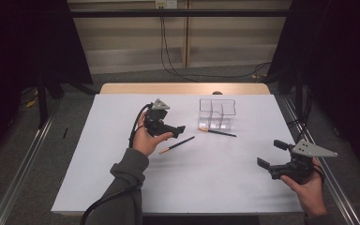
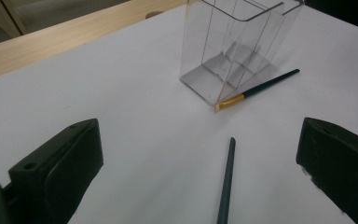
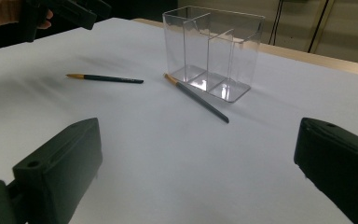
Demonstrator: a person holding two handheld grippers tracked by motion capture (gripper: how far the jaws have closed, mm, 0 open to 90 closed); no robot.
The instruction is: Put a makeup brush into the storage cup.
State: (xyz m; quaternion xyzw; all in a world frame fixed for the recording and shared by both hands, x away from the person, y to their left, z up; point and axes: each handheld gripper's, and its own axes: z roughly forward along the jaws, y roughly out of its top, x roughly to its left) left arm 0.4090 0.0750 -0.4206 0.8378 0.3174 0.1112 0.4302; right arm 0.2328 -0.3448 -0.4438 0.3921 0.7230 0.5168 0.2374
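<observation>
Paintbrush lies flat at frame centre on the white tabletop, just ahead of the left gripper, fingers spread wide and empty. Pickup looks imminent, calling for a descent astride the handle. Second brush rests against the clear organizer. Right gripper hovers lower right, fingers apart.

overhead light is falling evenly on the white table, leaving it bright while the surroundings are sitting in deep darkness; soft shadows are trailing beside the clear organizer; faint glare is showing on its walls; the near jaws are appearing blurred and dim; the high view is looking slightly grainy
</observation>
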